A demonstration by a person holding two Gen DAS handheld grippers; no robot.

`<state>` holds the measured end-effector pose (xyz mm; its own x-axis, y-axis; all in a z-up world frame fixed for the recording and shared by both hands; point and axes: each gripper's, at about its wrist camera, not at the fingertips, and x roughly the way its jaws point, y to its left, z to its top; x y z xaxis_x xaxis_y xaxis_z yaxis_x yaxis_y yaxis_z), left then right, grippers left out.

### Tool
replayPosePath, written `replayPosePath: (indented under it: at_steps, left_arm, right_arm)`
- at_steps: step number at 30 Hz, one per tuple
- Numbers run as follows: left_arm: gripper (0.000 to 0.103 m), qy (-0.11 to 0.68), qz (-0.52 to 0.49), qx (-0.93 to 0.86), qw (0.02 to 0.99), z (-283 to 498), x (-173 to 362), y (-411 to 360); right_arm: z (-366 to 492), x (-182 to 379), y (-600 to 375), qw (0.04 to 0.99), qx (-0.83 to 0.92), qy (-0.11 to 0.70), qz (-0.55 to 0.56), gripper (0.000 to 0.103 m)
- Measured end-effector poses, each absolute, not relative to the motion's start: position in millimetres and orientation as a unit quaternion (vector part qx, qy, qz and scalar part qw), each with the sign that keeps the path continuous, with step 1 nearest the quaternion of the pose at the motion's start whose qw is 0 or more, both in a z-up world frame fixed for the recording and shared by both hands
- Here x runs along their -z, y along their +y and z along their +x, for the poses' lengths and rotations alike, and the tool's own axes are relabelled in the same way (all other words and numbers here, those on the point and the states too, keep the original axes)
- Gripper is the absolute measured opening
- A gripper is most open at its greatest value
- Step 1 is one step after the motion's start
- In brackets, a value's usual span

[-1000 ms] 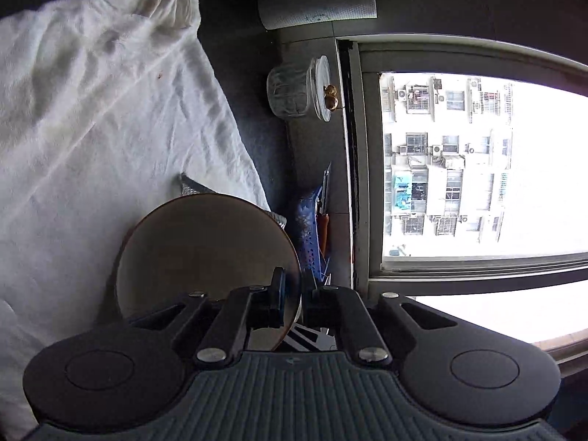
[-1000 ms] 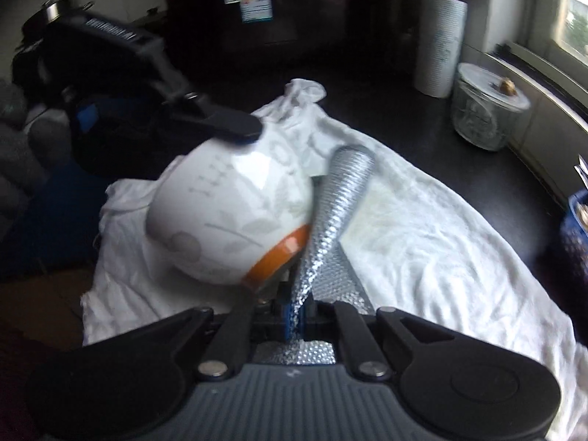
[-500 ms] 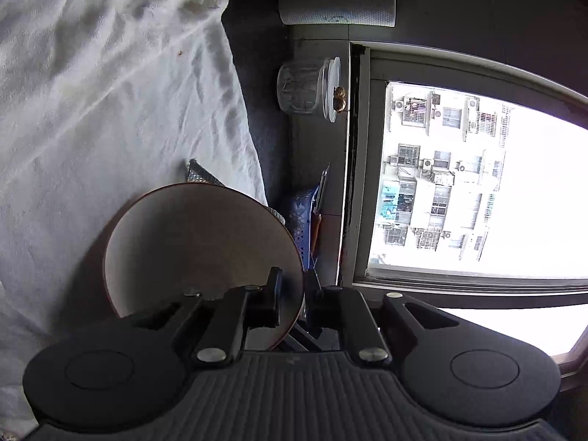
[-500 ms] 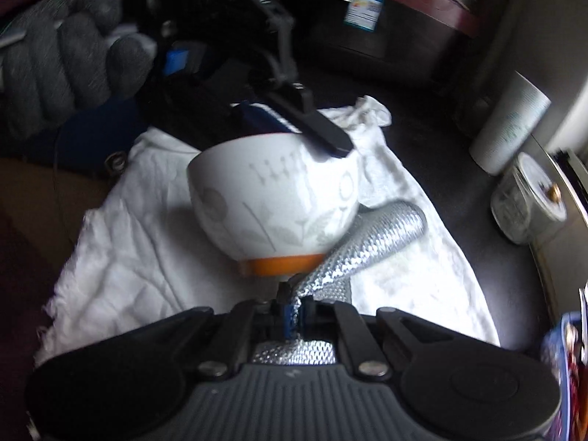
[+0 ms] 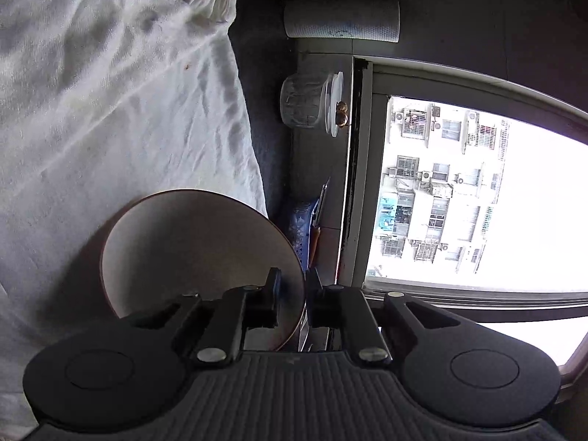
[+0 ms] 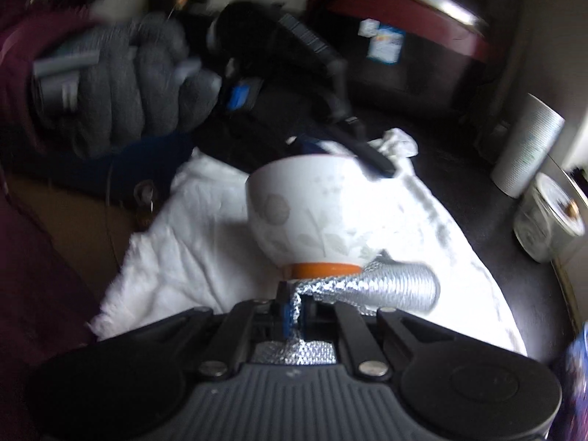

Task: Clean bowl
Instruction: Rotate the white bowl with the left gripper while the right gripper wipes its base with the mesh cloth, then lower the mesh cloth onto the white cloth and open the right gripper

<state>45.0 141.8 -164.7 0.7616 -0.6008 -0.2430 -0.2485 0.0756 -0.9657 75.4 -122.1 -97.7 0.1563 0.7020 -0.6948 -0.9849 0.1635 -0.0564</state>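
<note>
The cloth lies spread on the desk. The bowl is above the cloth, with its rim between the left tongs. The scrubbing pad is under the foot of the bowl, one end between the right tongs. To the right of the cloth, near the window, stand a paper roll and a lidded jar; the roll is behind the jar.
</note>
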Motion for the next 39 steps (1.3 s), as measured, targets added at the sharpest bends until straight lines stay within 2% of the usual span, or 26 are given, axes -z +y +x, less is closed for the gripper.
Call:
replayPosePath:
  at_steps: [6,12,16,21,22,23,24,25,26,27,31,36,39]
  left_arm:
    - [0.011,0.351,-0.547,0.129,0.749,54.9,131.0,125.1]
    - [0.011,0.379,-0.412,0.15,0.815,67.5,103.3,94.9]
    - [0.012,0.4,-0.218,0.187,0.87,71.8,80.3,44.2]
    - [0.012,0.409,0.11,0.237,0.874,55.8,83.1,-50.3]
    - [0.012,0.406,0.125,0.237,0.874,53.9,85.1,-55.4]
    - [0.012,0.405,0.138,0.232,0.873,50.7,86.2,-60.3]
    - [0.012,0.405,0.151,0.226,0.873,47.4,87.4,-65.3]
    - [0.013,0.402,0.165,0.223,0.873,44.6,87.1,-67.8]
    - [0.013,0.4,0.178,0.219,0.872,41.9,86.9,-70.3]
    - [0.013,0.4,0.179,0.217,0.872,41.9,86.0,-70.1]
    - [0.013,0.397,0.128,0.206,0.885,36.8,68.4,-53.5]
    - [0.013,0.4,0.063,0.195,0.893,30.4,52.8,-39.2]
    - [0.013,0.408,0.035,0.189,0.892,25.6,50.9,-34.4]
  right_arm:
    - [86.6,74.6,-161.4,0.773,-0.508,0.301,-0.231,0.005]
    - [108.1,76.9,-201.2,0.793,-0.46,0.384,-0.106,0.005]
    - [118.8,85.0,-214.6,0.782,-0.448,0.431,-0.031,0.007]
    - [138.3,102.3,-230.6,0.768,-0.41,0.489,0.056,0.008]
    - [139.9,103.7,-231.1,0.769,-0.401,0.495,0.053,0.009]
    - [140.4,104.0,-230.6,0.772,-0.392,0.499,0.042,0.014]
    - [140.0,103.7,-228.8,0.778,-0.38,0.5,0.024,0.029]
    - [138.6,102.2,-226.8,0.786,-0.366,0.498,0.003,0.038]
    - [136.9,100.3,-225.0,0.794,-0.354,0.493,-0.018,0.052]
    - [134.3,96.7,-223.9,0.804,-0.343,0.485,-0.039,0.058]
    - [118.7,79.0,-223.2,0.833,-0.317,0.44,-0.11,0.059]
    - [71.8,55.1,-217.8,0.839,-0.34,0.366,-0.217,0.074]
    - [33.1,59.0,-205.6,0.815,-0.377,0.336,-0.284,0.074]
